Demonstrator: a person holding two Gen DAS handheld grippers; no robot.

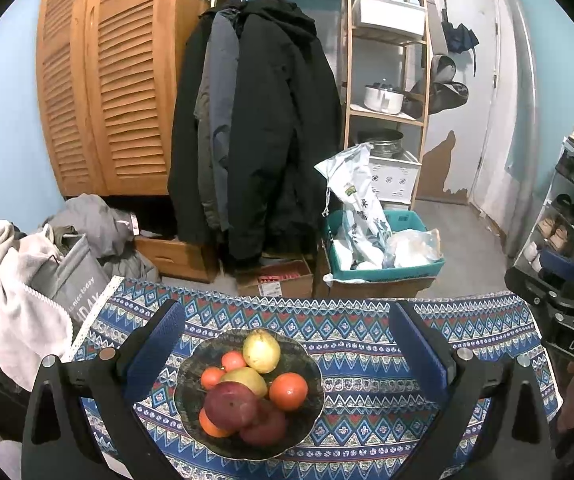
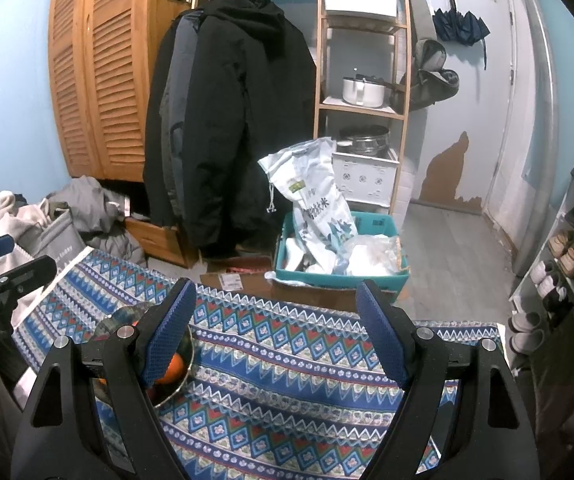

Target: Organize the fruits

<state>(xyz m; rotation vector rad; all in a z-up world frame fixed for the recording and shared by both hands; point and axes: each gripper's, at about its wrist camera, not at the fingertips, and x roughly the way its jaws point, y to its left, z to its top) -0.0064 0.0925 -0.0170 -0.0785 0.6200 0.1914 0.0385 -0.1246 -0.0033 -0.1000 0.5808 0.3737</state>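
A: Fruit bowl (image 1: 249, 394) noted centred on patterned cloth (image 1: 367, 344); pear (image 1: 262, 351) perched at twelve o'clock. Left gripper (image 1: 287, 350) spread, empty.

B: Right gripper (image 2: 275, 334) likewise spread. Heaped fruit could be toppled if nudged.

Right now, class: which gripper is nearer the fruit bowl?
Left. The left gripper hangs open directly over the fruit bowl; the right gripper is open over bare cloth beside it.

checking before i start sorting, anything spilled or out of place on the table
Nothing stands out. All the fruit sits piled inside the bowl on the patterned cloth, none spilled onto it, and the bowl sits level. Both grippers are open and empty.
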